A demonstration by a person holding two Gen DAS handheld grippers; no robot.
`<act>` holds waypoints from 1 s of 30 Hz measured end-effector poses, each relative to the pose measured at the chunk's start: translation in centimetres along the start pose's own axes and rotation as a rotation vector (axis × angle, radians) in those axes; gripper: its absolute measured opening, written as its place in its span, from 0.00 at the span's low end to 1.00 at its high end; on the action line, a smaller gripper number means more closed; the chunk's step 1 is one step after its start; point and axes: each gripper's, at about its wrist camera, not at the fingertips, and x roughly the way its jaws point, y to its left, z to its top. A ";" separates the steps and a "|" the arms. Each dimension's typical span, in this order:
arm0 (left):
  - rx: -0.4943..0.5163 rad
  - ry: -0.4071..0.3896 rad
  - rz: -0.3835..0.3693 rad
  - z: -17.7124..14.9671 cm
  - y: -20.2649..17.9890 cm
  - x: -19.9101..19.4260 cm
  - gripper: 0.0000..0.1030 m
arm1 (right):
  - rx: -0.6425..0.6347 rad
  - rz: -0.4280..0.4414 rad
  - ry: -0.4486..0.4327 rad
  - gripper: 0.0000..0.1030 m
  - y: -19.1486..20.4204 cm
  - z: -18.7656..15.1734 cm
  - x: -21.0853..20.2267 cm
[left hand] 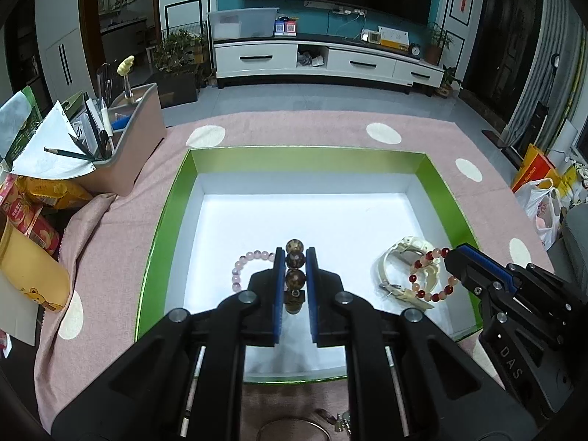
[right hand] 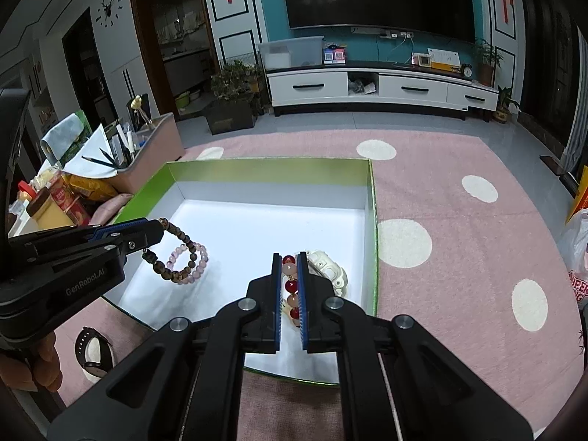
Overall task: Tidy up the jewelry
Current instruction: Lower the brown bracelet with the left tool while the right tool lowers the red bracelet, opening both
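Observation:
A green box (left hand: 172, 198) with a white floor sits on the pink dotted cloth. My left gripper (left hand: 295, 257) is shut on a dark brown bead bracelet (left hand: 295, 257) and holds it over the box, above a pink bead bracelet (left hand: 240, 268). My right gripper (right hand: 289, 261) is shut on a red and peach bead bracelet (right hand: 290, 286), held just above a white watch (right hand: 329, 268) in the box. The right gripper (left hand: 450, 257) also shows in the left wrist view, and the left gripper (right hand: 158, 229) with the brown bracelet (right hand: 180, 253) in the right wrist view.
A dark watch (right hand: 92, 349) lies on the cloth in front of the box's left corner. A ring of metal and keys (left hand: 330, 422) lies near the front edge. A pink organiser bin (left hand: 132, 136) with pens and snack packets (left hand: 40, 198) stands at the left.

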 end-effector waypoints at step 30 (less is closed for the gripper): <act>0.008 -0.053 0.044 -0.6 0.1 -3.3 0.69 | 0.039 -0.027 -0.040 0.67 -0.4 -1.7 -3.8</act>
